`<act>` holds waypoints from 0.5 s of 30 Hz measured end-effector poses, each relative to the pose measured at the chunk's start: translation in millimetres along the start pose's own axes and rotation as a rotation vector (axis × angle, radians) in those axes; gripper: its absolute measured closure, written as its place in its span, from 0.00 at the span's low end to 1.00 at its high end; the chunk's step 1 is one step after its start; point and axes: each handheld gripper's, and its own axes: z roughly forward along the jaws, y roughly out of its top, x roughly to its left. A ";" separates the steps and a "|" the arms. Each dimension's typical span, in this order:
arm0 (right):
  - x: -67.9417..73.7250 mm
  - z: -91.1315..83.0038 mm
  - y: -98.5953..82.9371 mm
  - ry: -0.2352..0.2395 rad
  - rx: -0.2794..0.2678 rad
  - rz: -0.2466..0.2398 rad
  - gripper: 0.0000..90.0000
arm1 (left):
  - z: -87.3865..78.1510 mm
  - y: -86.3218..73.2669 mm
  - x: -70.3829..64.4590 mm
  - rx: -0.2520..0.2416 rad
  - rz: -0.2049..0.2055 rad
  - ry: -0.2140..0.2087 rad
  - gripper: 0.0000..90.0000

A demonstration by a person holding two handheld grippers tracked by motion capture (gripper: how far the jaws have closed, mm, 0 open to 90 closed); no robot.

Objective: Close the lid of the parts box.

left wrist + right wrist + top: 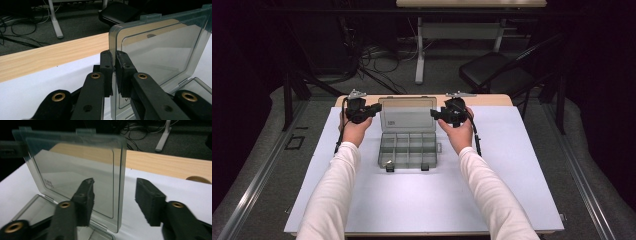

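- Clear, smoke-tinted plastic organiser box (pixel 407 149), hinged, stood open at the middle of the white table cover (pixel 512 165), lid (pixel 407 114) raised nearly upright at the far side.
- Tray portion lay flat, divided into small compartments; two dark latches (pixel 390 167) sat on the near rim. Compartment contents were too small to tell.
- Lid was a thin transparent panel with rounded corners, a raised border and two latch tabs on its free edge; faint moulded lettering showed low on one corner.
- Handling, as judged: light, stiff but flexing at the panel, smooth and slippery, likely to scuff or crack at the hinge if forced. Best hold was on the lid's side edges, near the upper corners, with both sides moved together.
- Left gripper (pixel 113 67): pads closed narrowly on the lid's left edge, pinching it.
- Right gripper (pixel 115 195): jaws spread wide, straddling the lid's right edge, one pad behind the panel, neither pad pressing.
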 end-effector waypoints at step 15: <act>12.0 -17.8 35.0 -0.016 -0.006 -0.053 1.00 | -6.6 -6.0 -4.1 -0.035 0.025 0.001 0.94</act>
